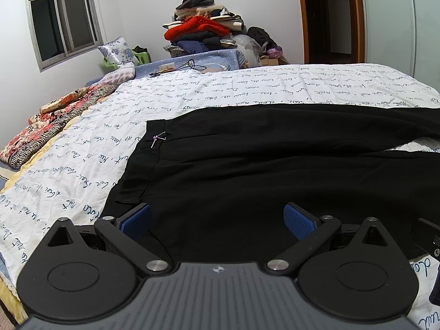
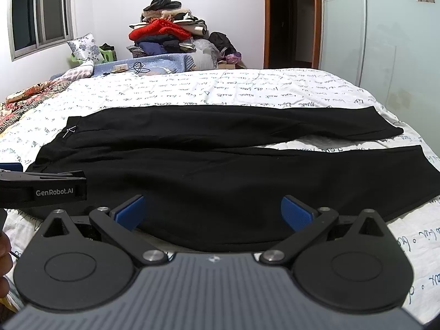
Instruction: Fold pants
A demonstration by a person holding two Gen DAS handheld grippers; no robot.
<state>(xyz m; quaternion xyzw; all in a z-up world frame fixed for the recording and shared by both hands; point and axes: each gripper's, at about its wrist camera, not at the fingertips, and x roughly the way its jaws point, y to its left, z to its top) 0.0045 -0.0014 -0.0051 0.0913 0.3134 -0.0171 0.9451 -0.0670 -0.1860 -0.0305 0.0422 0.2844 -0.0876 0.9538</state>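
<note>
Pants (image 2: 220, 165) flat on bed (image 2: 247, 88), near hem hidden, left hand-held gripper (image 1: 217, 221) seemingly spread.

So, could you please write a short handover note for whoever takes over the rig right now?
Left gripper: open, empty, over the near edge of the black pants close to the waistband end.
Right gripper: open, empty, over the near leg further along.
Pants: spread flat on the white script-print bedspread, waistband to the left, both legs running right with a gap between them.
Done: laid out only.
Left: every fold. Probably bring one leg onto the other first, then fold lengthwise.
</note>
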